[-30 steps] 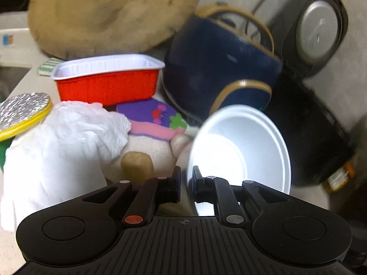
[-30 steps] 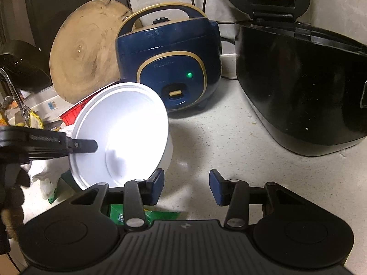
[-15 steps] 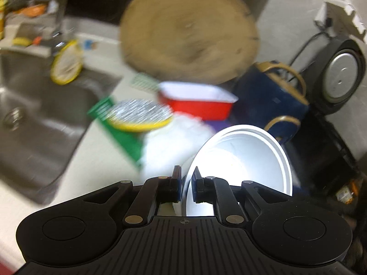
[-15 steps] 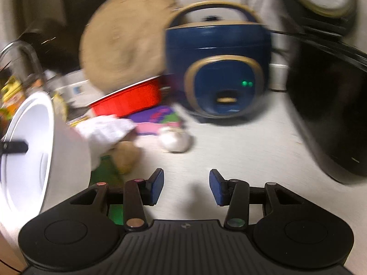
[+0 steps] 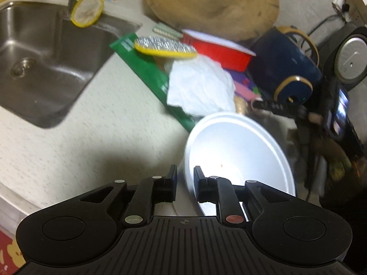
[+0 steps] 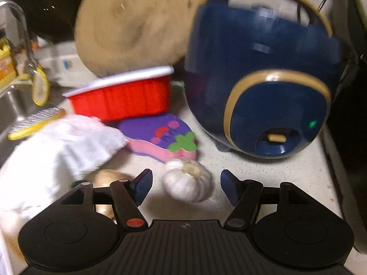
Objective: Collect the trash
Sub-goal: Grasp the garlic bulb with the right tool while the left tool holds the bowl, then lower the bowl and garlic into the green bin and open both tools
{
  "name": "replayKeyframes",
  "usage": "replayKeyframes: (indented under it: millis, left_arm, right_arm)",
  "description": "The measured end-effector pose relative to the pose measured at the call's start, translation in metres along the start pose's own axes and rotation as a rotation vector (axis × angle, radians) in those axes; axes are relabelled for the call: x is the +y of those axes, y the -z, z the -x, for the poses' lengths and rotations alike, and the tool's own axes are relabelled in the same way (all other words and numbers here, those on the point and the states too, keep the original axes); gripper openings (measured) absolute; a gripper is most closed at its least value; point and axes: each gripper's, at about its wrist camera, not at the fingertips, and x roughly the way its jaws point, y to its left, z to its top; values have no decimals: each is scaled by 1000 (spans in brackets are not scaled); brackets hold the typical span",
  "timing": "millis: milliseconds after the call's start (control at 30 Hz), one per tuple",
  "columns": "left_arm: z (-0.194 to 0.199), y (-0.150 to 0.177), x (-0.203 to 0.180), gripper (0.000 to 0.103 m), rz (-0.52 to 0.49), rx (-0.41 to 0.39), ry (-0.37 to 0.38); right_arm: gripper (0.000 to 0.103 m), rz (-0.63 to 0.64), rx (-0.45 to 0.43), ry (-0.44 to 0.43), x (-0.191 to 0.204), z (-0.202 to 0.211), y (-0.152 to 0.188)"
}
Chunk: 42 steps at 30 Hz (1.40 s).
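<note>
My left gripper (image 5: 184, 178) is shut on the rim of a white disposable bowl (image 5: 238, 151) and holds it tilted above the counter. A crumpled white paper towel (image 5: 199, 87) lies on a green packet (image 5: 146, 68) beyond it; the towel also shows in the right wrist view (image 6: 57, 146). My right gripper (image 6: 186, 182) is open, its fingers on either side of a garlic bulb (image 6: 188, 181) on the counter. A purple and pink sponge (image 6: 160, 137) and a red tray (image 6: 123, 96) lie just behind.
A steel sink (image 5: 39, 52) is at the left. A round wooden board (image 5: 211, 2), a blue rice cooker (image 6: 263, 80) and a black cooker (image 5: 344, 87) stand along the back. A yellow-rimmed foil lid (image 5: 165, 45) rests on the green packet. An onion (image 6: 107, 178) lies by the towel.
My left gripper has carried the bowl back and to the left, away from the clutter. My right gripper has moved forward and down until its fingers flank the garlic bulb.
</note>
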Motion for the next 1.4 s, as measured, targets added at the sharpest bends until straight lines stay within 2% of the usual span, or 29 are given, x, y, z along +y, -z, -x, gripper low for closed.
replayKeyframes:
  millis: [67,100,233,367,667,900,1100,1267,1400]
  left_arm:
    - [-3,3,-3,20,-5,13,7]
    - [-5,4,-5,20,-6,22,11]
    - [-18,3,-14,18,-18,54,23]
    - [-30,2,-20,14,-19,91,33]
    - [-52,-3,-42,13,-98,132,83]
    - [-43,-2,-48,13,-195,118,110]
    - [-6,-1,-20,13,-207,41,174]
    - [44,-1,37,12,-192,-62,219]
    - [86,5,93,12,-160,-126,217]
  right_arm:
    - [63,-26,44,-31,-9,-14,-2]
    - [51,-40,61,-46,-13,-19,-2]
    - [51,-70,59,-68,-23,-11,1]
    - [51,-91,5,-66,-36,26,16]
    - [51,-149,-75,82,-59,106,66]
    - [51,-245,-118,107,-61,150,98]
    - [51,-258,-130,130,-25,180,118]
    - [51,-238,-146,153,28,216,139]
    - [51,-237,-135,140,76,238,161]
